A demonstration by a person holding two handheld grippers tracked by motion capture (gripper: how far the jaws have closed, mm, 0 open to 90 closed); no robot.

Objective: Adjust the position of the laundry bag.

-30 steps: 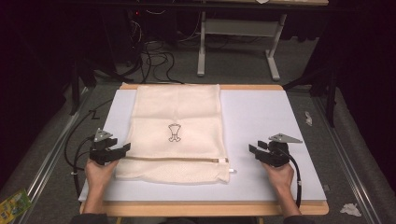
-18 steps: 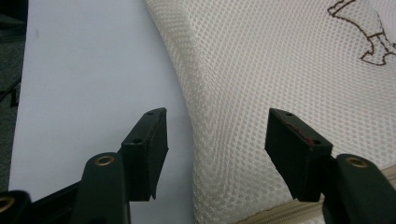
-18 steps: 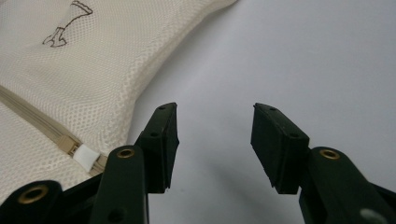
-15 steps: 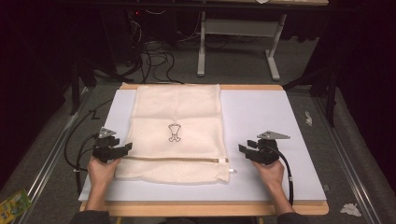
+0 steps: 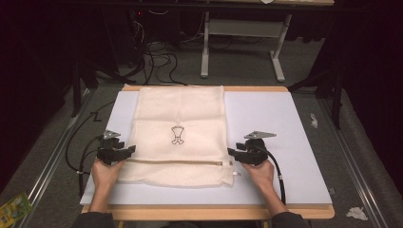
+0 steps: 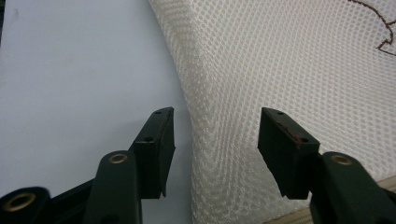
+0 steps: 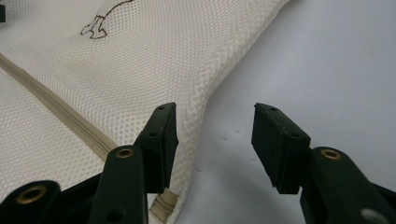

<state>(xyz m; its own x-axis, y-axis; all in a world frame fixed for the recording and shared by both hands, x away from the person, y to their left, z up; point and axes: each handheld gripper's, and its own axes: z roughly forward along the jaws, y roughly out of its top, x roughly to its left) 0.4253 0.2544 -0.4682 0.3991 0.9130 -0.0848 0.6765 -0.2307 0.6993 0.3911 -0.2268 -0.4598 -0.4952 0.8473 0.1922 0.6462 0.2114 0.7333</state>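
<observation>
— Where does the bag lie?

— The cream mesh laundry bag [image 5: 179,135] lies flat on the white table top [image 5: 271,118], left of centre, its far edge at the table's back edge. A small dark emblem [image 5: 177,134] is printed near its middle. A beige zipper [image 5: 180,162] runs across it near the front end.

— And the left gripper?

— The left gripper [image 5: 127,151] sits at the bag's left edge, just beyond the zipper line. In the left gripper view its jaws stand wide apart, holding nothing; the bag's edge [image 6: 187,107] runs between them, one jaw over bare table, the other over mesh.

— The right one?

— The right gripper [image 5: 232,152] sits at the bag's right edge, just beside the zipper's end. Its jaws are likewise spread wide and empty. In the right gripper view the mesh edge [image 7: 219,84] passes beside the left-hand jaw; the other jaw is over bare table. A black cable [image 5: 279,175] trails from it toward the table's front edge.
</observation>
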